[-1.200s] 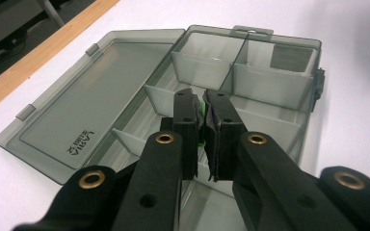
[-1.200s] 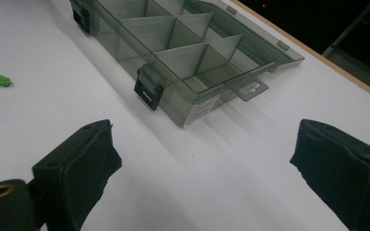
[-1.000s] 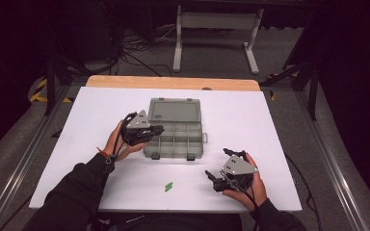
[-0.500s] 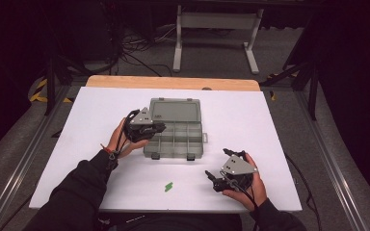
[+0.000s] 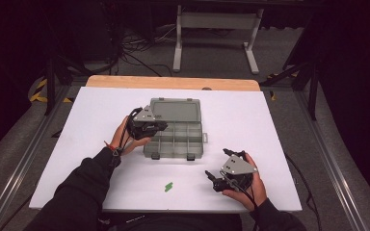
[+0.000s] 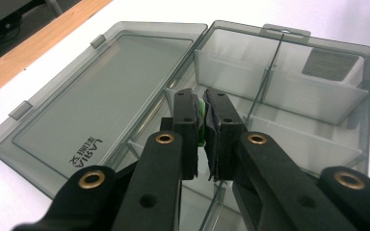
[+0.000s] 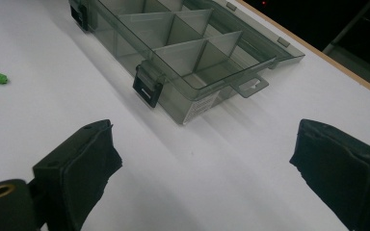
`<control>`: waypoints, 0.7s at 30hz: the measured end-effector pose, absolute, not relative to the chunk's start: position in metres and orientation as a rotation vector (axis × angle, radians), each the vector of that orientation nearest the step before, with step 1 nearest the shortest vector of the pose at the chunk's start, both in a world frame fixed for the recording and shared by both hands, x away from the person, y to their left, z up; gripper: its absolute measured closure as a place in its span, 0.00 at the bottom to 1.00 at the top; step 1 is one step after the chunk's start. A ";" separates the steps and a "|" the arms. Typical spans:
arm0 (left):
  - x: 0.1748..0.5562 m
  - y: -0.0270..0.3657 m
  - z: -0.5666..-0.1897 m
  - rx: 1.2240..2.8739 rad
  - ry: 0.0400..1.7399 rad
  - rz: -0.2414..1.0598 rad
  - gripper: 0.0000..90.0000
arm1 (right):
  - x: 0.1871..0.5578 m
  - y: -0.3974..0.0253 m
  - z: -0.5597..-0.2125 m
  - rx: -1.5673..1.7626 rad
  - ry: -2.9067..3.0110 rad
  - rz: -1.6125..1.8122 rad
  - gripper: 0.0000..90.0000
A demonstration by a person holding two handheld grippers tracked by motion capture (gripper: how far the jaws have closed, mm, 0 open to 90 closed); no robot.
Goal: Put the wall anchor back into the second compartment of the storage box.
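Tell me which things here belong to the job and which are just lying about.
In the job:
- left tongs, shut on a small green piece
- open compartment box below them
- second green piece on the table
- right tongs, open

Lying about:
- metal stand and cables on the floor beyond the table

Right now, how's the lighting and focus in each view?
High view: table bright, surroundings dark, soft overall. Left gripper view: sharp on box; green piece shaded between the jaws. Right gripper view: near pads blurred, box casts a soft shadow.
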State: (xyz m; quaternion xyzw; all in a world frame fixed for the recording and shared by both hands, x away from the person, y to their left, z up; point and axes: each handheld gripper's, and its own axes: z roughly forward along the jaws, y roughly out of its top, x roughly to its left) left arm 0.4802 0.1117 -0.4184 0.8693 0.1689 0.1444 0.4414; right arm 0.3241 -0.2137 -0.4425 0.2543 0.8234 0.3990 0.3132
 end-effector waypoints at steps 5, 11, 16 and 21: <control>0.483 0.107 -0.420 2.161 0.423 0.356 0.93 | 0.324 -0.214 -0.442 0.670 2.171 1.054 0.09; 0.487 0.099 -0.428 2.181 0.431 0.338 0.93 | 0.324 -0.213 -0.443 0.667 2.175 1.051 0.09; 0.488 0.094 -0.434 2.209 0.432 0.333 0.93 | 0.324 -0.214 -0.443 0.669 2.174 1.051 0.09; 0.489 0.096 -0.435 2.212 0.436 0.322 0.93 | 0.323 -0.214 -0.442 0.666 2.174 1.051 0.09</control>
